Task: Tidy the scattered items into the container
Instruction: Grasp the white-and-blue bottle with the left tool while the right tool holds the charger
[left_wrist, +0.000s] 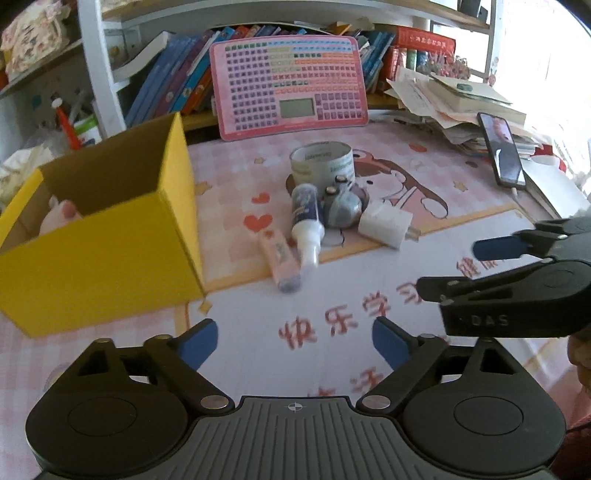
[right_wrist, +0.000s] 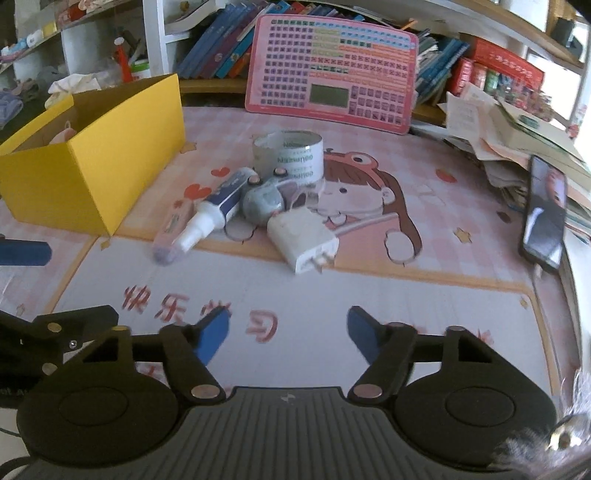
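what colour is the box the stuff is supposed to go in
The box is bright yellow outside, plain brown cardboard inside; the left wrist view shows it best.

Large red Chinese characters "快乐学习" are printed on the desk mat (left_wrist: 332, 325) near its front edge. The right gripper (left_wrist: 480, 266) body reads "DAS".

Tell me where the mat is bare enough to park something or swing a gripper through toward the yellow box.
Bare mat runs along the near edge, from the yellow box corner to both open grippers, left and right. Another free patch lies between the charger plug and the phone. Crowded: the cluster at the tape roll, and the paper stack.
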